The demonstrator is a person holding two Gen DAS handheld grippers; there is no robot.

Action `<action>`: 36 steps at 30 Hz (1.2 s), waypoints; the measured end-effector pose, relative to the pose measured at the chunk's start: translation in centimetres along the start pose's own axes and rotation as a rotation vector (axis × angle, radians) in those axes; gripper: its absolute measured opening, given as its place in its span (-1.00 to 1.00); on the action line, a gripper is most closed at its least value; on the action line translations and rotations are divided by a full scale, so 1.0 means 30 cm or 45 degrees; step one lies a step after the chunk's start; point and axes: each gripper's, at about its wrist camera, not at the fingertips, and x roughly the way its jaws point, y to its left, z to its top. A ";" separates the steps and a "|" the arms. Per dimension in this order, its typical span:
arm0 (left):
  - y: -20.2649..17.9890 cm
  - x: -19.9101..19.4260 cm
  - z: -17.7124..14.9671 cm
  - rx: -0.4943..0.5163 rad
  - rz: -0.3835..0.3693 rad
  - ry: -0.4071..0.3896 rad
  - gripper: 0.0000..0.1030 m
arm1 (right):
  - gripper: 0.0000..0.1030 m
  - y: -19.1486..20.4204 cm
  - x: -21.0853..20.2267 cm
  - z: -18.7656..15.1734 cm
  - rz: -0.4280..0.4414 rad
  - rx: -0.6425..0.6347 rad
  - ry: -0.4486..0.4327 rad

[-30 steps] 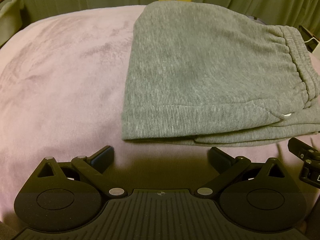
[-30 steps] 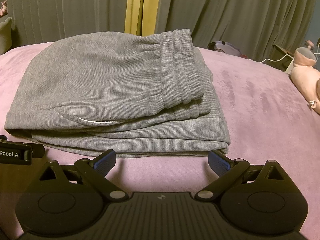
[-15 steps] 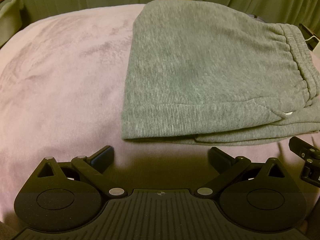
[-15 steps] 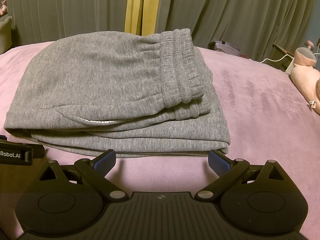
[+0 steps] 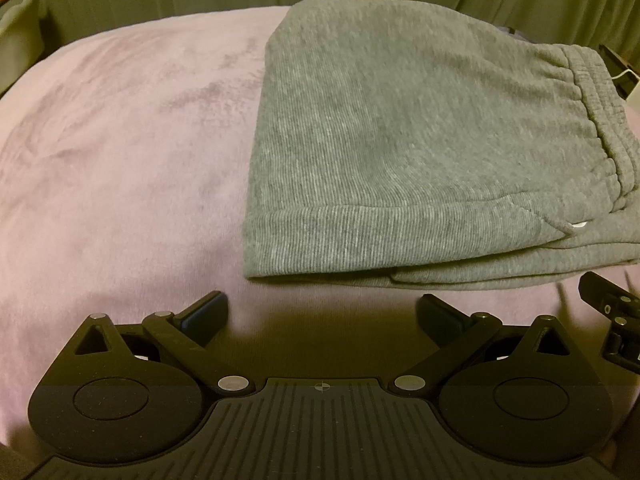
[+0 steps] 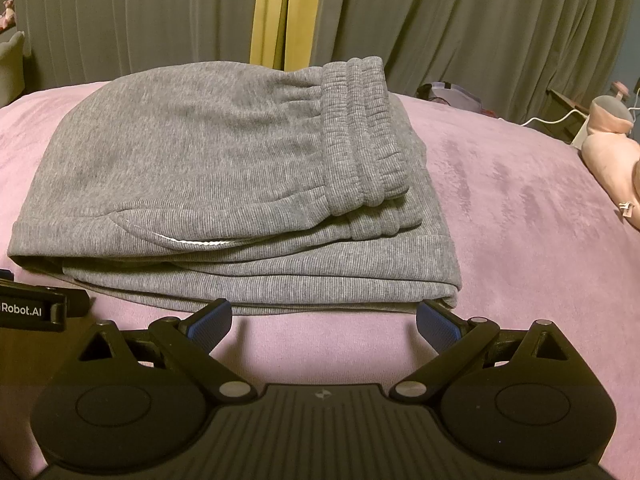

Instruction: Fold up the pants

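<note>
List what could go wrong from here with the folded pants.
1. The right gripper is open with its fingertips close to the near edge of the gray pants; a nudge forward might shove the stacked layers apart.
2. The waistband lies loosely on top and may slide if the stack gets lifted.
3. The left gripper is open too, so nothing holds the fold.

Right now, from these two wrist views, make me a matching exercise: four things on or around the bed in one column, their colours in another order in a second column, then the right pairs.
Column one:
1. folded sweatpants
2. bed cover
3. pads on the right gripper's fingers
4. strip between the curtains

Column two:
A. yellow
B. grey
C. blue
D. pinkish purple

Pairs: 1-B, 2-D, 3-C, 4-A
</note>
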 end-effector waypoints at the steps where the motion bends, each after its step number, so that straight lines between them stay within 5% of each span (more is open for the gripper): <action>1: 0.000 0.000 0.001 0.001 0.000 0.000 1.00 | 0.92 0.000 0.000 0.000 0.000 0.000 -0.001; 36: 0.009 0.015 0.009 -0.016 -0.006 0.025 1.00 | 0.92 0.004 0.009 -0.007 0.000 -0.024 0.010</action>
